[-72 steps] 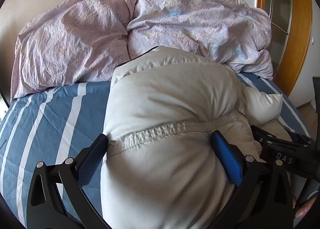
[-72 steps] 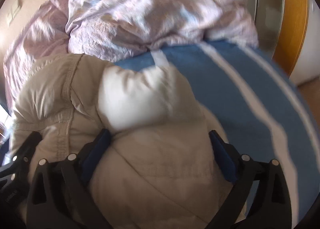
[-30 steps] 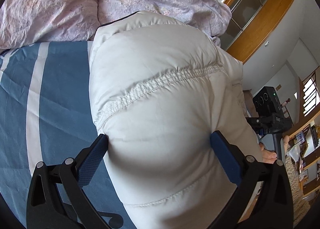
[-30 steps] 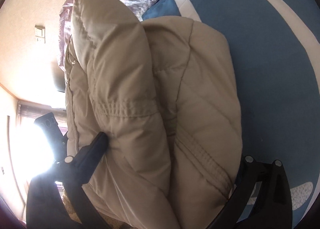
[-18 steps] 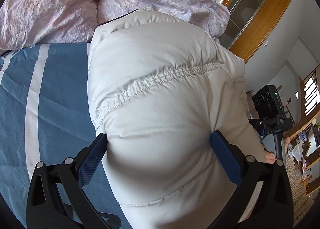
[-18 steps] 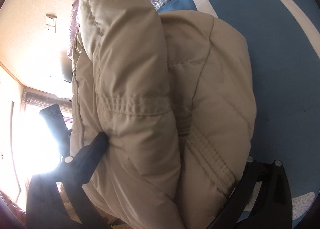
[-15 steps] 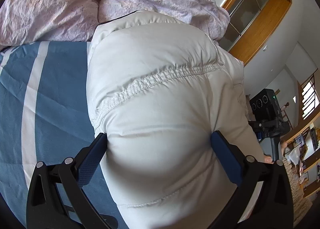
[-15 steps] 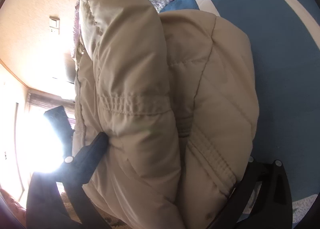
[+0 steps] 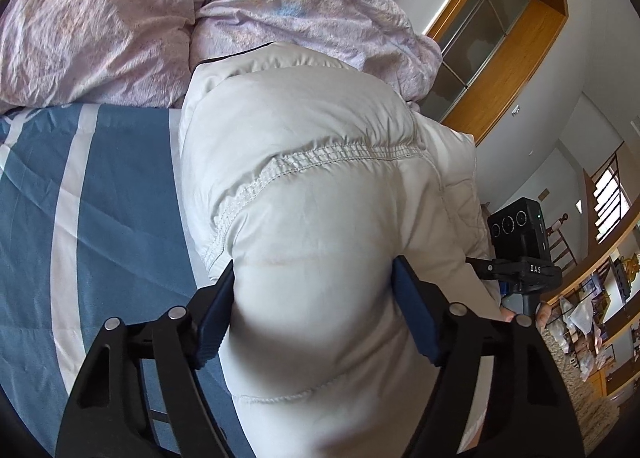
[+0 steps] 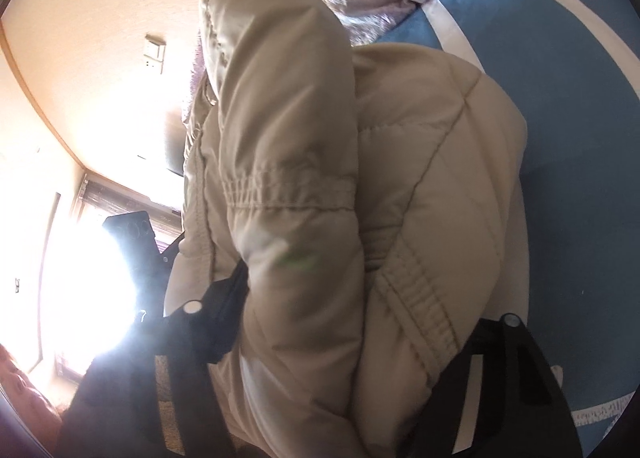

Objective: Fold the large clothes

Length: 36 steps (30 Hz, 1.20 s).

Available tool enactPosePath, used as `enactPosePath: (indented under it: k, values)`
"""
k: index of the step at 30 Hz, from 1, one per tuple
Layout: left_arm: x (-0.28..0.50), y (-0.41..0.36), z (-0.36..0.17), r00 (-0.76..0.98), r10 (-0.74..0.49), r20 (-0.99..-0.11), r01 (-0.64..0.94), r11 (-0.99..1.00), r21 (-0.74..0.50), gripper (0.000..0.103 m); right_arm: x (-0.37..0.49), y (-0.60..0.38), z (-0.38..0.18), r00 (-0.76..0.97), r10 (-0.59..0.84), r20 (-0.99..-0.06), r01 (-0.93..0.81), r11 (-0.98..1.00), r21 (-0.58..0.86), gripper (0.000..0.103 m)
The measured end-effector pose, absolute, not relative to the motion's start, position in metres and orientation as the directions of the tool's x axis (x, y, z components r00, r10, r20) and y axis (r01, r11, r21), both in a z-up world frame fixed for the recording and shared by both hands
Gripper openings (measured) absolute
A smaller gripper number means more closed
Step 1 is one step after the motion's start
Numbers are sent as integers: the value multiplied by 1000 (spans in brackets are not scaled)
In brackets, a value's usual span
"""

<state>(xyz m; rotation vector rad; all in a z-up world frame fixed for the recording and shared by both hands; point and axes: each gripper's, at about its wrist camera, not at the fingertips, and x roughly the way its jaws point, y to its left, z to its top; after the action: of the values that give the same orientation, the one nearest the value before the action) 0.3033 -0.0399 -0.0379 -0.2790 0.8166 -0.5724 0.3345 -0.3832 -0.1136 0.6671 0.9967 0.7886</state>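
I am clamping my left gripper (image 9: pixel 312 310) on the folded jacket (image 9: pixel 320 185), which is bulging between its blue pads. My right gripper (image 10: pixel 360 314) is squeezing the jacket's other end. The jacket is lying over the striped bed (image 9: pixel 100 197), beside the quilt (image 9: pixel 120 17).

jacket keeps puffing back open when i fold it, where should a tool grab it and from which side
Probably the rolled near end of the puffy jacket, from the open side facing away from the lilac duvet. There the bulk bulges into a rounded lobe below the stitched seam, narrow enough for the left tool to straddle with a pad on each flank, as it does now.
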Motion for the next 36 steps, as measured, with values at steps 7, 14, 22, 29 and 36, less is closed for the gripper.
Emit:
enactPosePath:
  k: [7,14,22,29,36]
  values:
    - [300,-36,-21,587,-568,-577,382,823,-421,69,334,-377,-104,333,829,-449,-301,545,783,55]
    - [303,-1,4,670,-522,-529,347,849,-399,69,355,-345,-82,323,842,-433,-356,532,768,54]
    - [320,53,6,755,-399,-521,256,910,-326,68,407,-268,-73,275,850,-450,-402,527,749,54]
    - [337,95,-10,781,-291,-552,151,946,-285,66,438,-212,-83,246,824,-511,-426,565,706,52]
    - [343,108,-32,809,-208,-550,90,968,-234,65,445,-196,-92,325,763,-559,-395,647,653,57]
